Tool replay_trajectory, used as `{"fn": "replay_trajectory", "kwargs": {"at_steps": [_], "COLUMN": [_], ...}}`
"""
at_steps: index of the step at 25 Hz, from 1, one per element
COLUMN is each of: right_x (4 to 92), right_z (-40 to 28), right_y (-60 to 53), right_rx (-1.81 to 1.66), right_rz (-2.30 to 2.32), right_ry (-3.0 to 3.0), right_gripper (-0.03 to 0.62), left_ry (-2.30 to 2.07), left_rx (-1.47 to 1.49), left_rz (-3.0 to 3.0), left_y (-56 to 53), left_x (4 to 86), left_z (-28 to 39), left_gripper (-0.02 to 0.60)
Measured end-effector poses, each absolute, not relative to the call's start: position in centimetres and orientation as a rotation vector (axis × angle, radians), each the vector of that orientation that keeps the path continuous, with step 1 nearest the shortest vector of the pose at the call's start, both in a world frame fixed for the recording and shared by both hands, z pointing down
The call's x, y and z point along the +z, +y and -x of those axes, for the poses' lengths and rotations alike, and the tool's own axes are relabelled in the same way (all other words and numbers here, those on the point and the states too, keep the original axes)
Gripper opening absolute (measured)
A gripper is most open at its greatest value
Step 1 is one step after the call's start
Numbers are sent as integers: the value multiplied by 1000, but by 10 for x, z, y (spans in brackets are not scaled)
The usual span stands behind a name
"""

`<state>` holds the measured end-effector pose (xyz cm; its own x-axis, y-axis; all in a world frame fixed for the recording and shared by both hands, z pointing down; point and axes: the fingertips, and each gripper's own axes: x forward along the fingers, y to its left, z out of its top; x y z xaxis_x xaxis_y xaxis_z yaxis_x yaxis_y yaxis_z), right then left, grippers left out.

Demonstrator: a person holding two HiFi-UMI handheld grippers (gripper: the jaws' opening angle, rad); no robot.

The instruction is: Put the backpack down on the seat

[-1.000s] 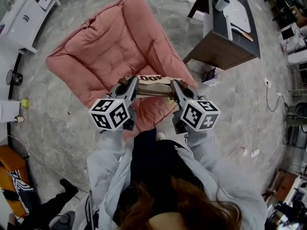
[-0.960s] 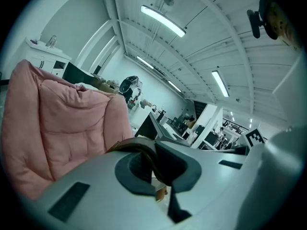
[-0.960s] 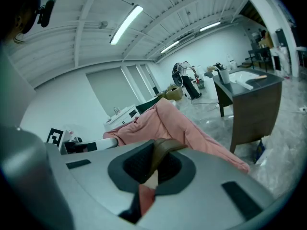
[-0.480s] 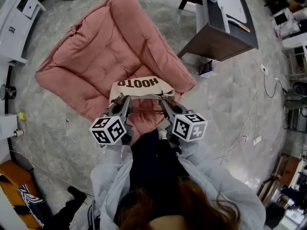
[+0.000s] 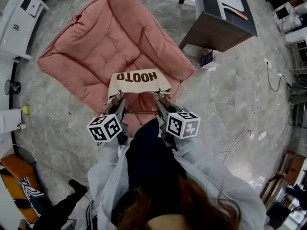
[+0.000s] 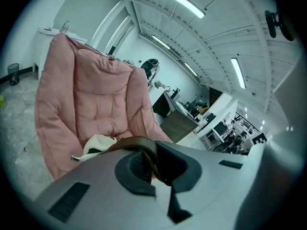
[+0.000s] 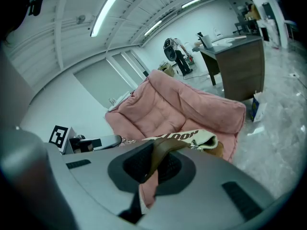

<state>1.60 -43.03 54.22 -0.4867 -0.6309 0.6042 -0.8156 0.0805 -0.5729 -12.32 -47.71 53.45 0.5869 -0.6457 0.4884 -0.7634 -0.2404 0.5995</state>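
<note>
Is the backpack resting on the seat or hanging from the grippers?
Hanging: left gripper and right gripper each clamp a brown strap, backpack over the pink seat. Bottom contact: cannot tell.

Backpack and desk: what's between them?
In the head view, only the chair's padded arm, then a strip of floor before the desk.

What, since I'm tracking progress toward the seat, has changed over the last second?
The backpack has swung out further ahead of the left tool and right tool, over the front of the chair seat, showing more of its printed face. Nothing was grasped or released: both tools stay shut on its brown straps. The chair stayed put.
</note>
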Motion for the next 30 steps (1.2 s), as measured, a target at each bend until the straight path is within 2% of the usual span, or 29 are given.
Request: {"fn": "replay_trajectory", "kwargs": {"at_steps": [19, 30], "right_x": [593, 652], "right_z": [27, 30], "right_y": [-287, -268], "right_rx": [1473, 1494], "right_rz": [-1320, -1324], "right_ry": [-2106, -1984], "right_gripper": [9, 9], "left_ry": [-1191, -1197], "left_rx": [268, 408], "left_rz": [-1906, -1909], "left_y": [-343, -312], "left_x": [579, 634], "left_z": [161, 164], "left_gripper": [14, 15]}}
